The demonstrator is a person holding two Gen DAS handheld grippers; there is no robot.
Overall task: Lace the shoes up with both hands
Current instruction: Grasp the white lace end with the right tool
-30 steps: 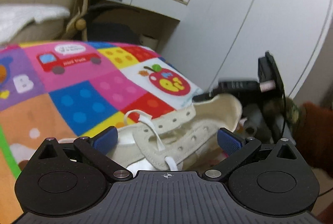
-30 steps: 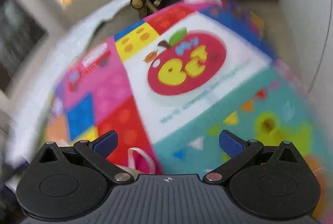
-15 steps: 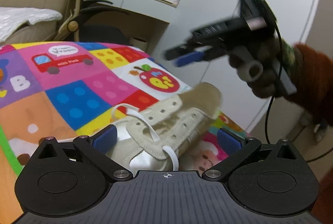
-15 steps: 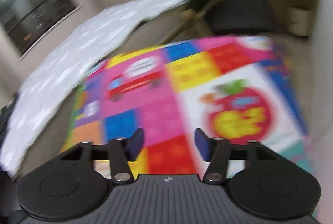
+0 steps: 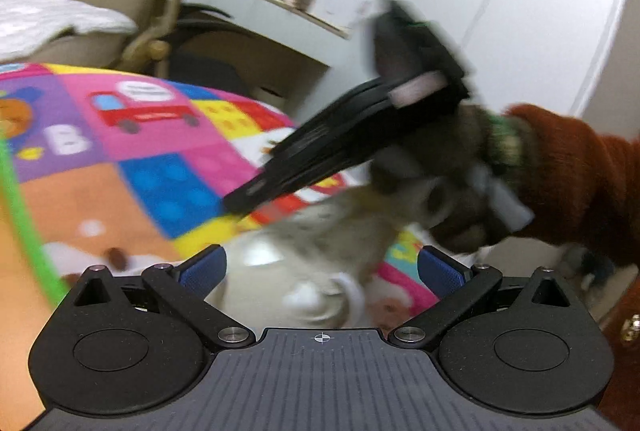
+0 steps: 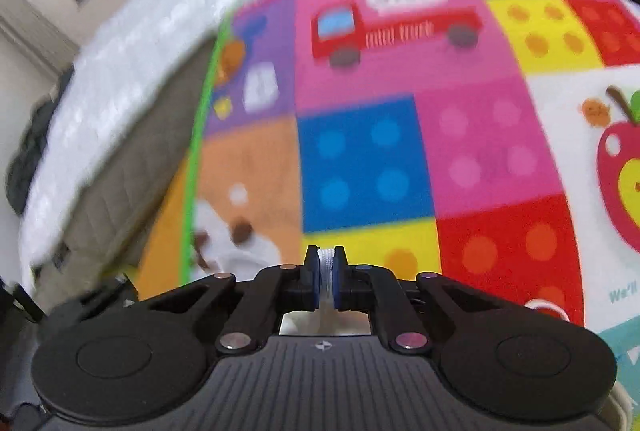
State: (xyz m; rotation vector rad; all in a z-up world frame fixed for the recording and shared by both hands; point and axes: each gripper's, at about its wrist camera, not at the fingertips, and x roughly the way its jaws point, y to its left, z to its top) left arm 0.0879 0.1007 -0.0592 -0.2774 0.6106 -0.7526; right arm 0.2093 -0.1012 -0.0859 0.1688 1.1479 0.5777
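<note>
Pinching one white lace (image 6: pixel 327 265), right gripper (image 6: pixel 327 263) jaws nearly closed. Left gripper (image 5: pixel 318 267) spread wide, empty, over one beige shoe (image 5: pixel 320 243) on one mat (image 5: pixel 160 159).

The left gripper (image 5: pixel 320 267) stands open at lower centre, a beige shoe (image 5: pixel 320 251) between its fingers. The right gripper (image 5: pixel 240 201) crosses mid-frame, blurred, above the play mat (image 5: pixel 160 159).

The black right gripper (image 5: pixel 256 197) crosses above the blurred beige canvas shoe (image 5: pixel 332 243) at 12 o'clock; the colourful patchwork play mat (image 5: pixel 160 175) lies bare toward 10 o'clock.
</note>
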